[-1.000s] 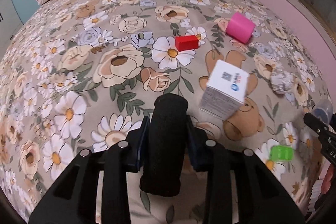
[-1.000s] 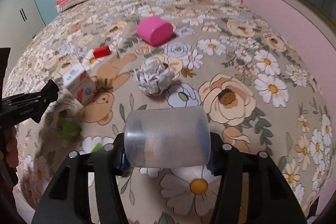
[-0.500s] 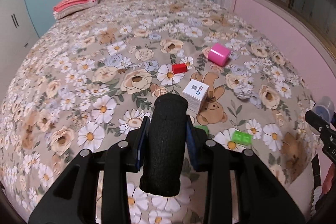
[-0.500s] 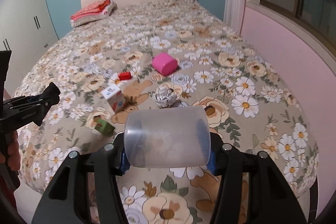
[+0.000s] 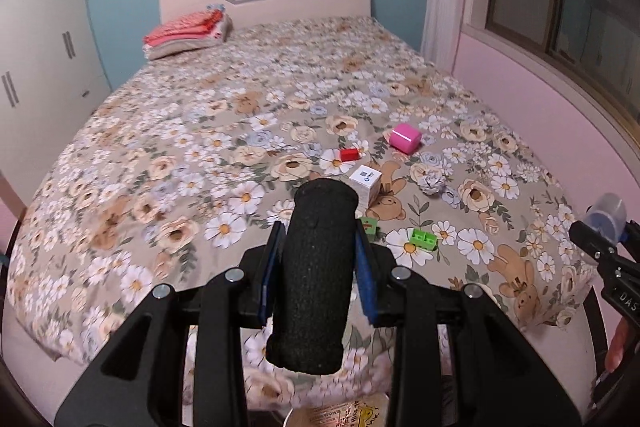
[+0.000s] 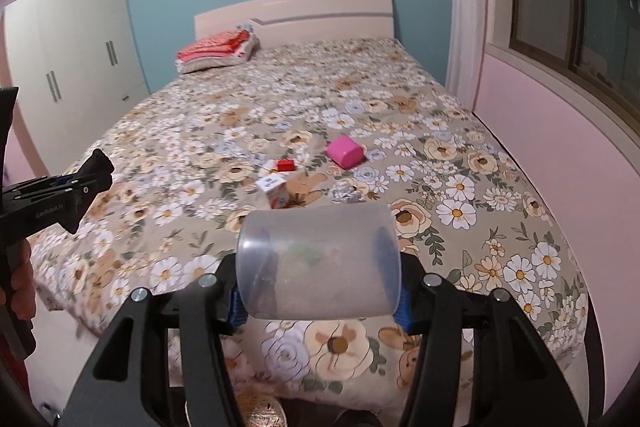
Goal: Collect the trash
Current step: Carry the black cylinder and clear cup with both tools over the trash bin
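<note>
Bedroom: teal wall, white headboard, floral-print bedspread [image 5: 224, 131]. Left gripper [image 5: 318, 259] clamped on a black foam cylinder [image 5: 316, 279], held upright off the near edge of the bed. Right gripper [image 6: 320, 277] clamped on a translucent plastic cup [image 6: 318, 263] lying sideways between the pads. Trash on the bed, left wrist view: pink plastic cube [image 5: 405, 138] at 1 o'clock, small red block [image 5: 349, 154] beside it, white printed carton [image 5: 365, 183], crumpled paper ball [image 5: 434, 183] at 2 o'clock, two green bricks [image 5: 423, 239] nearest. Folded red blanket [image 5: 188, 31] at 11 o'clock by the headboard.
</note>
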Motion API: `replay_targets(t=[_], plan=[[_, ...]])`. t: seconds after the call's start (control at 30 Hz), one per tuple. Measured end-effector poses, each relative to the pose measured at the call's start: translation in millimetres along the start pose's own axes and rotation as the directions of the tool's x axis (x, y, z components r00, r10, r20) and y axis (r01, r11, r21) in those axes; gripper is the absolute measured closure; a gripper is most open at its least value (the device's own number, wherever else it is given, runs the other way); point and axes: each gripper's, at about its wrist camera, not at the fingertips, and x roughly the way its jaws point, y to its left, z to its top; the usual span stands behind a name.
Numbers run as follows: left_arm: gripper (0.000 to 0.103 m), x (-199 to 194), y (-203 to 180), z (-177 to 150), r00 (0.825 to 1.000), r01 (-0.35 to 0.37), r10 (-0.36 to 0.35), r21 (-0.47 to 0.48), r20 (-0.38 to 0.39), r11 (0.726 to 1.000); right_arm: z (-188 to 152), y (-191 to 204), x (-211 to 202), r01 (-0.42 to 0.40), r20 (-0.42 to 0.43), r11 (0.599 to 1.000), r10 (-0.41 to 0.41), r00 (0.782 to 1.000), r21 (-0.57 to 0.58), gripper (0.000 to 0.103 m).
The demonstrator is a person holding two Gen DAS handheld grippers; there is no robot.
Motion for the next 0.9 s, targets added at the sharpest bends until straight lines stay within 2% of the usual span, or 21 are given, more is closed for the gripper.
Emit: replay_targets(t=[0.23, 0.37, 0.6, 0.9], plan=[[0.069, -65, 6, -46, 0.999, -0.030, 0.032, -0.027, 0.043, 0.999, -22, 20, -49, -0.082, 0.034, 0.995, 0.084, 0.996, -0.056, 0.046], [0.069, -85, 9, -78, 0.998, -0.036, 0.038, -0.048, 0.040, 0.998, -40, 31, -65, -0.118, 0.025, 0.989, 0.121, 0.992, -0.093, 0.046], [0.069, -83, 6, -137, 0.999, -0.030, 0.029, -0.031, -0.027, 0.999, -78, 50, -69, -0.168, -0.043, 0.976, 0.163, 0.986, -0.141, 0.046], [0.069, -43, -4, -215, 0.986, 0.008, -0.013, -0.034, -0.164, 0.999, -140, 80, -35, -0.226, -0.195, 0.959, 0.193, 0.962, -0.169, 0.046]])
